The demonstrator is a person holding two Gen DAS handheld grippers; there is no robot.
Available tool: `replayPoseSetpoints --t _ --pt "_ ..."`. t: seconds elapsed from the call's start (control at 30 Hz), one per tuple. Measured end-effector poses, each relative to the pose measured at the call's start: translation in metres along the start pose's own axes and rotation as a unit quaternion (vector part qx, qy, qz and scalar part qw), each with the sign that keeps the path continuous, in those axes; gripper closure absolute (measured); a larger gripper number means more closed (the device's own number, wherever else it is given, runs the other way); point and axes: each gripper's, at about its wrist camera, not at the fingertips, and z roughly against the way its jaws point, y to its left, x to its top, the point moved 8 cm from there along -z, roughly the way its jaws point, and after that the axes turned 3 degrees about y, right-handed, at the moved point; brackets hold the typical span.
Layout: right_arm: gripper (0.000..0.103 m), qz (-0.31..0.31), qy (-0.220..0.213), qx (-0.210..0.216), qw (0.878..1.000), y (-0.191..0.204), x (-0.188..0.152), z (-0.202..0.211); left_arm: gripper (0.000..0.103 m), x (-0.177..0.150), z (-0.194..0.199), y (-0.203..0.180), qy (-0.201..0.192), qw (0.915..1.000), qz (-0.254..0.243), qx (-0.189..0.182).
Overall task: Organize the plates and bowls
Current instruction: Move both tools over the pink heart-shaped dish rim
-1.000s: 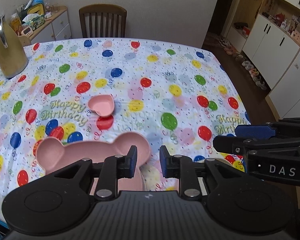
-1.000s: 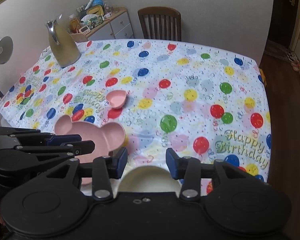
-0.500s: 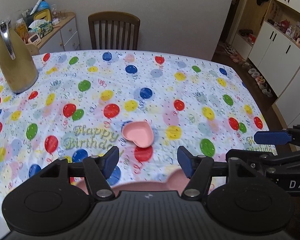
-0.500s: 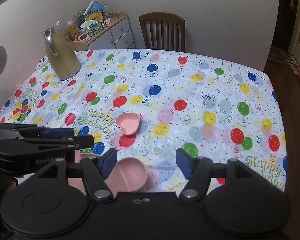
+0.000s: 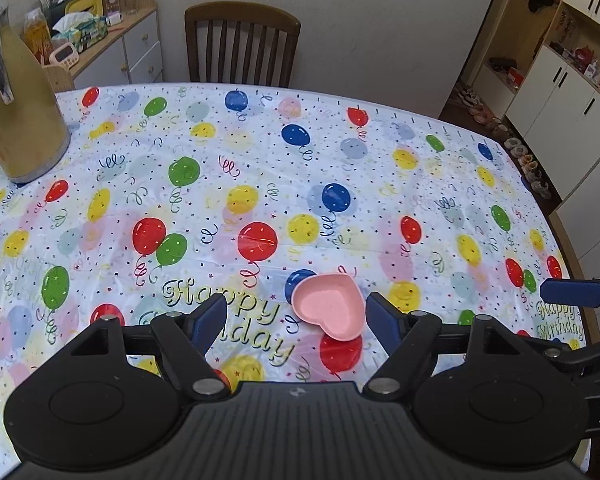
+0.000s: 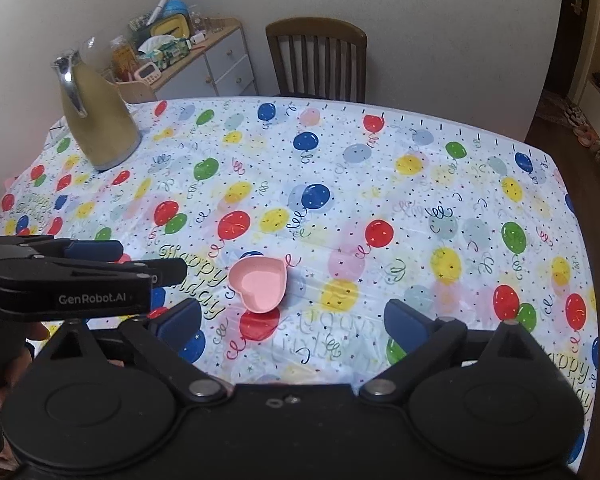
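Note:
A small pink heart-shaped bowl (image 5: 327, 307) (image 6: 260, 284) sits upright on the balloon-print tablecloth (image 5: 260, 184). My left gripper (image 5: 298, 320) hovers over the table with its jaws opening; the bowl lies just ahead of its tips, close to the right finger (image 5: 382, 320), and nothing is pressed. My right gripper (image 6: 293, 322) is also opening, wide and empty, with the bowl ahead of it toward its left finger (image 6: 180, 320). The left gripper (image 6: 152, 258) shows at the left edge of the right wrist view, and a right finger (image 5: 572, 294) shows at the right edge of the left wrist view.
A tall gold jug (image 5: 16, 120) (image 6: 96, 120) stands at the table's far left. A wooden chair (image 5: 242, 44) is behind the far edge, beside a cluttered cabinet (image 5: 112, 40). White cupboards (image 5: 572, 100) and floor lie past the table's right edge.
Both grippers moved forward over the table and their jaws spread wider. The pink bear-shaped plate and a pale bowl near the front edge dropped out of view; the heart bowl now sits near the fingertips.

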Motion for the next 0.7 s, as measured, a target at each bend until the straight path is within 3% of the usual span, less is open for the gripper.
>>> replayPoseSetpoints --t 0.4,0.7 --pt "0.006 -0.025 0.025 -0.02 0.999 -0.002 0.014 -0.057 0.027 0.005 -0.065 0.025 0.048 0.9982 0.017 -0.032" --pt "0.021 -0.038 0.048 -0.025 0.998 -0.004 0.012 -0.096 0.027 0.007 -0.103 0.027 0.067 0.9966 0.015 -0.045"
